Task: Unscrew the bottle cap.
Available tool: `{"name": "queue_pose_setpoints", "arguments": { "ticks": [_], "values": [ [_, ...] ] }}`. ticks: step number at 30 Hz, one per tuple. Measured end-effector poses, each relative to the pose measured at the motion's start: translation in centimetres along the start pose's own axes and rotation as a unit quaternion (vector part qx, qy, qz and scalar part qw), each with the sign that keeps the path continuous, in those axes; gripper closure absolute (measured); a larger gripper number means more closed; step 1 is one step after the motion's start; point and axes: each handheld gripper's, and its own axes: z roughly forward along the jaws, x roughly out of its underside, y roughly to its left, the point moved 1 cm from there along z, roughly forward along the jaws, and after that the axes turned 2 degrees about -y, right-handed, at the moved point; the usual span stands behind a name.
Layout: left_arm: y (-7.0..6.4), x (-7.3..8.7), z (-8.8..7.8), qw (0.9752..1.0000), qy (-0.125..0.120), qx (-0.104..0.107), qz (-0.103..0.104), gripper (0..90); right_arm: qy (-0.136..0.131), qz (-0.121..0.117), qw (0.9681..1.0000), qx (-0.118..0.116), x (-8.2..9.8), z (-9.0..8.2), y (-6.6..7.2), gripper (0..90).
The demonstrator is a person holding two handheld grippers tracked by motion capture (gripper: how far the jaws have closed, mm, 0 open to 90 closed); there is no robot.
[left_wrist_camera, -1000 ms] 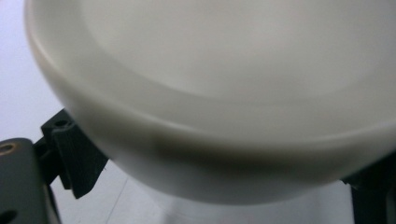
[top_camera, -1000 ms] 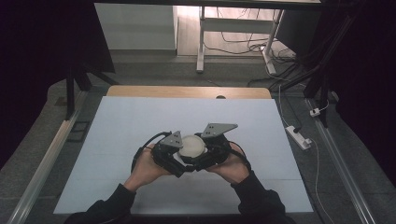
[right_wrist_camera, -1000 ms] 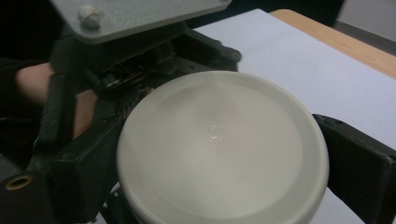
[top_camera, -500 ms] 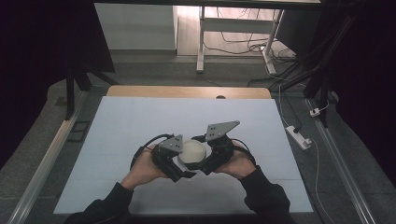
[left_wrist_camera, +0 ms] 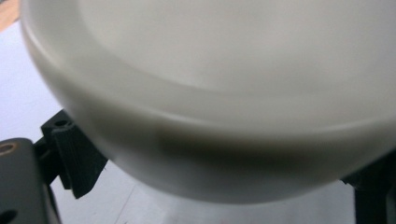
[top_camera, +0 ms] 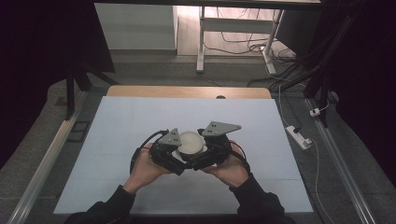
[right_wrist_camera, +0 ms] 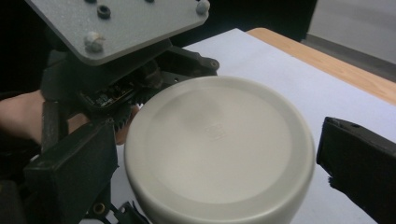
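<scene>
A white bowl [top_camera: 190, 142] is upside down, its flat base up, over the near middle of the pale blue table top [top_camera: 140, 121]. My two grippers meet at it from either side. The left gripper [top_camera: 176, 149] has the bowl [left_wrist_camera: 224, 102] very close before its camera; its black jaws lie against the bowl's two sides, so it looks shut on it. The right gripper [top_camera: 209, 147] is open: its jaws flank the bowl [right_wrist_camera: 219, 149], and a narrow gap shows at the right-hand fingertip [right_wrist_camera: 359, 163]. The left gripper's grey plate [right_wrist_camera: 121, 23] shows just behind the bowl.
The table's wooden far edge [top_camera: 187, 91] runs along the back. A white power strip [top_camera: 299, 136] lies on the floor to the right of the table. Metal rails run along both sides, and a desk frame with cables stands beyond.
Both hands and the bowl have shifted slightly on the table and turned a little; the right gripper's grey plate has tipped more level. The hold on the bowl looks the same.
</scene>
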Motion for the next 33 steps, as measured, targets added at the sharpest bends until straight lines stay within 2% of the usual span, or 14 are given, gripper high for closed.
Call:
{"name": "queue_pose_setpoints", "arguments": {
  "ticks": [2,4,8,12,14,17,21,25,29,31,33],
  "values": [
    [-0.1,0.0,0.0,1.0000,0.000,-0.006,-0.004,7.6,0.004,-0.005,0.9998,0.020,0.1,0.2,0.2,0.0],
    [-0.1,-0.1,0.1,0.9999,0.001,-0.009,-0.006,7.6,0.004,-0.006,0.9997,0.025,0.2,0.5,0.4,1.0],
    [-0.3,-0.2,0.1,1.0000,-0.001,-0.005,-0.003,7.6,0.004,-0.012,0.9994,0.032,0.5,0.7,0.5,5.9],
    [-0.2,-0.1,0.0,1.0000,0.001,0.006,0.005,7.6,0.000,-0.016,0.9996,0.023,0.6,0.6,0.4,6.7],
    [-0.1,-0.1,-0.1,0.9997,0.002,0.019,0.014,7.6,0.004,-0.016,0.9998,0.008,0.5,0.5,0.2,6.7],
    [0.0,0.0,-0.1,0.9989,0.005,0.040,0.026,7.6,0.009,-0.015,0.9994,-0.028,0.6,0.4,-0.3,6.8],
    [-0.1,0.2,0.3,0.9969,0.012,0.065,0.042,7.6,0.018,-0.033,0.9964,-0.077,0.9,0.2,-0.9,6.8],
    [-0.1,0.3,0.5,0.9939,0.013,0.094,0.056,7.6,0.022,-0.052,0.9908,-0.123,1.3,0.0,-1.5,6.8],
    [-0.4,0.3,0.5,0.9892,0.013,0.123,0.078,7.6,0.023,-0.075,0.9823,-0.170,1.5,-0.3,-1.7,6.7],
    [-0.6,0.3,0.6,0.9875,0.014,0.132,0.085,7.6,0.024,-0.084,0.9782,-0.188,1.5,-0.4,-1.7,6.7],
    [-0.7,0.3,0.6,0.9869,0.016,0.133,0.090,7.6,0.027,-0.093,0.9757,-0.196,1.6,-0.5,-1.7,6.7]
  ]
}}
